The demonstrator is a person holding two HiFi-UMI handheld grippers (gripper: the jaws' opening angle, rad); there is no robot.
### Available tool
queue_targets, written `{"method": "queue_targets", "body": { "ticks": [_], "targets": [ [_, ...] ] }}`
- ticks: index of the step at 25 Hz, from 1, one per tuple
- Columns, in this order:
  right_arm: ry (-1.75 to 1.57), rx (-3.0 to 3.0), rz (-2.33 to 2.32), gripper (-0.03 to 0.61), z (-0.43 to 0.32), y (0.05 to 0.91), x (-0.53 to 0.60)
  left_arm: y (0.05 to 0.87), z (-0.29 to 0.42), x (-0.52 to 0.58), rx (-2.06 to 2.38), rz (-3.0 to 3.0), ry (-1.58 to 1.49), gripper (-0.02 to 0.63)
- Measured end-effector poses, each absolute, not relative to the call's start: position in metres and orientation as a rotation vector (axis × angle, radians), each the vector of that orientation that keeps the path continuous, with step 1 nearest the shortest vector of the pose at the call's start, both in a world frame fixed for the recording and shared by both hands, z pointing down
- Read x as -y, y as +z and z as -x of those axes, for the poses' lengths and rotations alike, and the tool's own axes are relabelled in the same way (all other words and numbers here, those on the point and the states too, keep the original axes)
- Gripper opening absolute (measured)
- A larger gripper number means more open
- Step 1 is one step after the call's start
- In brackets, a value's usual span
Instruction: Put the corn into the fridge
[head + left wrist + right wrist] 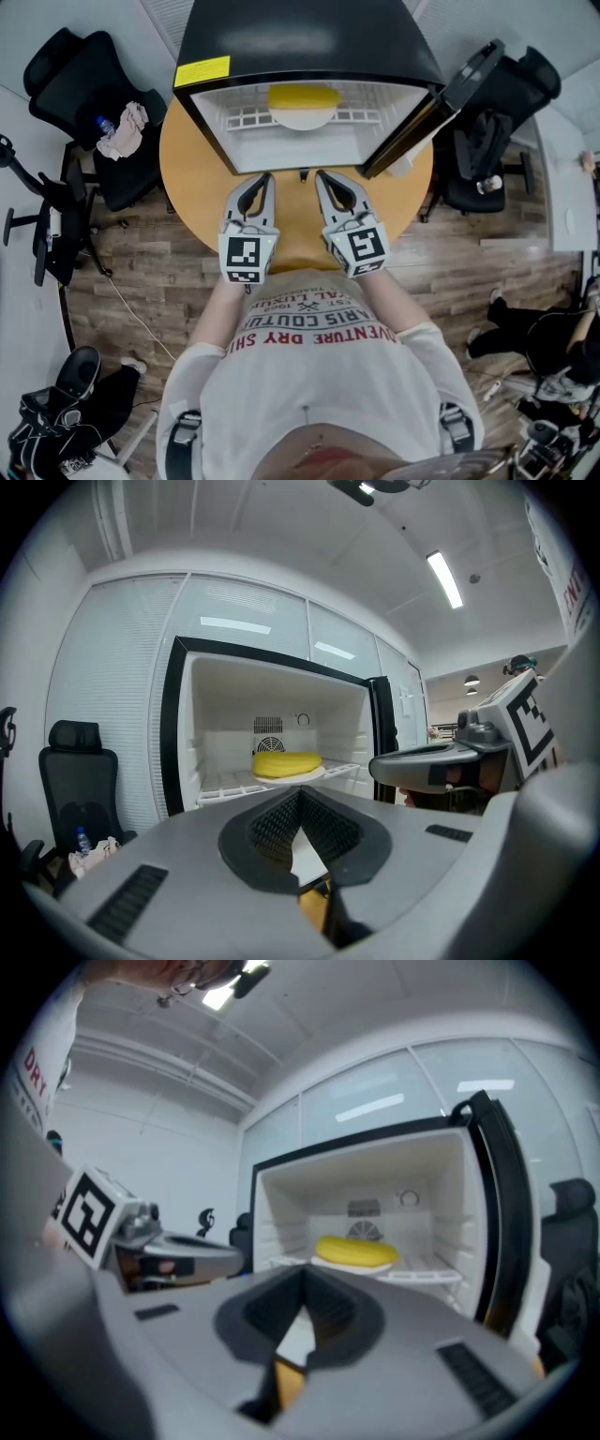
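In the head view, the corn (305,97) was seen on a plate (306,120) inside the open fridge (309,37). The left claw (266,178) and the right claw (322,176) were held just before the fridge. In the left gripper view, the jaws were closed on nothing. In the right gripper view, they were closed and empty as well.

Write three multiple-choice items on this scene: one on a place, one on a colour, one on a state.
1. Where does the yellow corn cob lie?
A. on the round wooden table
B. on the white plate on the fridge's white wire shelf
C. on the black office chair

2. What colour is the small fridge's outer casing?
A. black
B. red
C. green

3. How does the fridge door stand?
A. shut
B. swung open
C. taken off

Answers:
1. B, the cob rests on the plate inside the fridge.
2. A, its top and frame are black.
3. B, the door stands out to the side and the inside is in plain view.
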State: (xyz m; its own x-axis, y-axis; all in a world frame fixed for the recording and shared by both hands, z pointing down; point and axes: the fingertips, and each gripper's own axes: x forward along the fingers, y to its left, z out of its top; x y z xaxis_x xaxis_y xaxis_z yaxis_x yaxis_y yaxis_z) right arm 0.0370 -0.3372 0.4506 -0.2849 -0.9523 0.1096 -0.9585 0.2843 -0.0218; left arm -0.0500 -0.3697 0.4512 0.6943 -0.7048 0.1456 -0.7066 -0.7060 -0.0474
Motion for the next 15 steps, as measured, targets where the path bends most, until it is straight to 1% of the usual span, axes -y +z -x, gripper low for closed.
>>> {"method": "queue_targets", "body": {
  "ticks": [3, 15],
  "targets": [
    [0.168, 2.473, -1.848, 0.028, -0.04, 0.449, 0.337, 0.448, 0.048, 0.369, 1.201, -2.889, 0.224, 0.028],
    [0.163, 2.478, -1.831, 0.028, -0.044, 0.451, 0.343, 0.448, 0.039, 0.373, 1.171, -2.883, 0.205, 0.028]
  ]
}}
